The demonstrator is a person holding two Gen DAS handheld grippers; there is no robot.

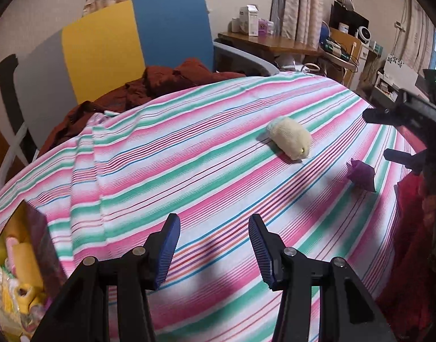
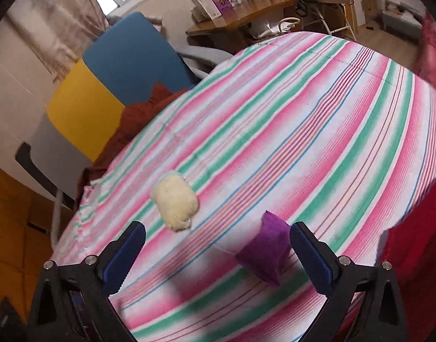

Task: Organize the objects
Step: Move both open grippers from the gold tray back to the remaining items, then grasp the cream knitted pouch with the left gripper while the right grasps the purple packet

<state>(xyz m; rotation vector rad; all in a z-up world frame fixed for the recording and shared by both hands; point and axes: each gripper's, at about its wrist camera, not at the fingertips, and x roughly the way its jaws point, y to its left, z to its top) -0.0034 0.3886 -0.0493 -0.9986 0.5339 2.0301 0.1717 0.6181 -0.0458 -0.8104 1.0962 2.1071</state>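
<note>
A cream rolled sock point(image 1: 290, 141) point(image 2: 176, 199) lies on the striped bedsheet point(image 1: 189, 156) point(image 2: 303, 128). A small purple packet point(image 1: 361, 175) point(image 2: 263, 250) lies on the sheet to its right. My left gripper point(image 1: 213, 222) hovers over bare sheet, open, with nothing between its blue pads point(image 1: 168, 250). My right gripper point(image 2: 218, 228) is open wide; in the right wrist view the purple packet shows between its fingers, close to the right pad point(image 2: 311, 256) but not pressed by it. In the left wrist view the right gripper point(image 1: 381, 135) hangs just above and right of the packet.
A box point(image 1: 15, 270) with yellow and pink items sits at the bed's near left. Dark red cloth point(image 1: 161, 82) is bunched at the far edge before a yellow and blue chair point(image 1: 132, 40). Bright red fabric point(image 1: 411, 228) point(image 2: 417, 228) lies at the right edge. A cluttered desk point(image 1: 269, 42) stands beyond.
</note>
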